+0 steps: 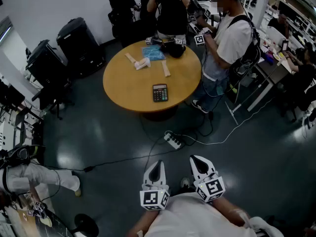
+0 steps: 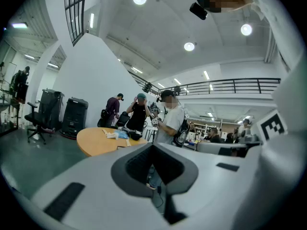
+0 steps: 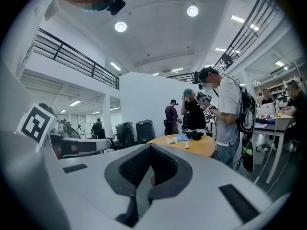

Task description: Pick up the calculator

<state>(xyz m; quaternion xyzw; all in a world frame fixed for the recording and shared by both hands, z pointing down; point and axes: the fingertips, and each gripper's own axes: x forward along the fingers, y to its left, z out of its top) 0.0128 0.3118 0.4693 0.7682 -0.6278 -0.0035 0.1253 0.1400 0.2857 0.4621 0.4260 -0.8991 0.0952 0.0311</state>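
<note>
The calculator point(image 1: 159, 92) is black with a small display and lies flat near the front edge of the round wooden table point(image 1: 123, 90). Both grippers are held low and close to my body, well short of the table and over the floor. My left gripper point(image 1: 156, 164) has its jaws together with nothing between them. Beside it, my right gripper point(image 1: 198, 159) also stands shut and empty. The left gripper view looks over its closed jaws point(image 2: 156, 176) toward the table point(image 2: 96, 140). The right gripper view shows the table point(image 3: 194, 146) beyond its jaws point(image 3: 146, 176).
A power strip point(image 1: 173, 140) with trailing cables lies on the floor between me and the table. A person point(image 1: 224, 38) stands at the table's right, others behind it. White rolls point(image 1: 140, 63), a blue packet point(image 1: 153, 53) and a black object point(image 1: 174, 47) lie at the back. Black cases point(image 1: 79, 43) stand left.
</note>
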